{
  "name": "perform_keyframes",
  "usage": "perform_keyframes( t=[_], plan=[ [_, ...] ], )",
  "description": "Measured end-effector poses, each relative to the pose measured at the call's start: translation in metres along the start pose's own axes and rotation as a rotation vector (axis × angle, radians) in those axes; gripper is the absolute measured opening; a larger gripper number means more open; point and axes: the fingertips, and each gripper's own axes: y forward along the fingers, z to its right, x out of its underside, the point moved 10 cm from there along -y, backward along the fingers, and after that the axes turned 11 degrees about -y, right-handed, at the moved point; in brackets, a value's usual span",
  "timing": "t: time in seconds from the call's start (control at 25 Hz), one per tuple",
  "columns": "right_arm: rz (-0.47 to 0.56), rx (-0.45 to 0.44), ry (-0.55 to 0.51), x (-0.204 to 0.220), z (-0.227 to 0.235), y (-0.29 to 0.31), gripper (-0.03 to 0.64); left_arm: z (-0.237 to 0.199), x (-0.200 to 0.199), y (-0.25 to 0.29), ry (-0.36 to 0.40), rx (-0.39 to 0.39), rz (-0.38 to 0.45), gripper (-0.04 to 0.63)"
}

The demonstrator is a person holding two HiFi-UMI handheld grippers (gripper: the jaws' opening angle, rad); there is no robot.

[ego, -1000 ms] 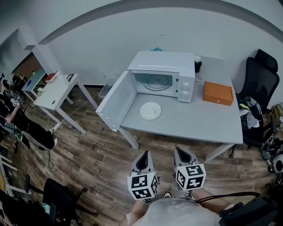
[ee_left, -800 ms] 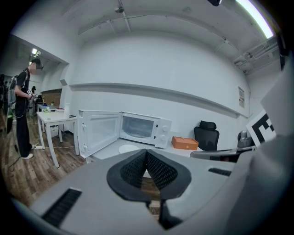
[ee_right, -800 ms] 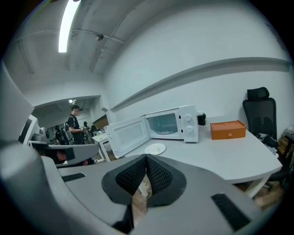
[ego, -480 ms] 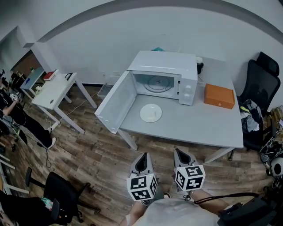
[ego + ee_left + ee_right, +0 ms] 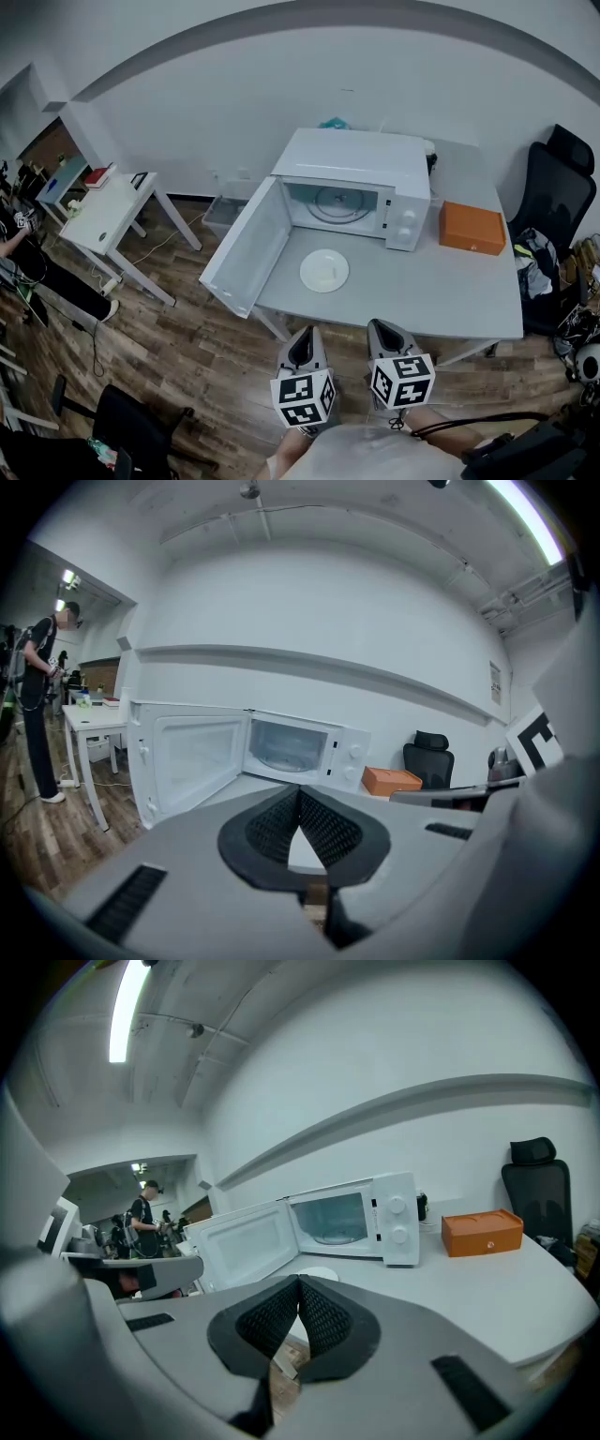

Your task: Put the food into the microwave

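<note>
Head view puts the white boxy microwave [image 5: 356, 178] at the centre of the frame, on the pale grey rectangular table [image 5: 441, 300]. Its hinged white door [image 5: 246, 246] is swung wide toward the left. The cavity with its glass turntable looks bare to me.

The round white plate [image 5: 324, 271] lies on the tabletop just below the open cavity, outside it. I can see something pale on the plate, but it is too small for me to say what food it is. A flat orange box [image 5: 472, 228] sits to the right of the microwave, well clear of the plate.

My left gripper [image 5: 305, 330] and right gripper [image 5: 382, 326] hang side by side at the bottom centre, short of the table's near edge and well apart from the plate. In the left gripper view the ribbed black pads [image 5: 281, 822] are pressed together on nothing, and the right gripper view shows the same.

As I judge it, only the door-opening is done. I have yet to reach the table, lift the plate, slide it inside and close the door.
</note>
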Motion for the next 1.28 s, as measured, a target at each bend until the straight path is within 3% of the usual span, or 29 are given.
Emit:
perform_keyframes(
  t=[0.72,1.28],
  plan=[
    [-0.030,0.047,0.033,-0.040,0.020,0.098,0.017,-0.037,-0.047,0.094,0.012,0.037,-0.067,0.002],
    [-0.008,0.059,0.023,-0.072,0.015,0.162,0.017,-0.075,-0.087,0.145,0.024,0.062,-0.044,0.002]
  ],
)
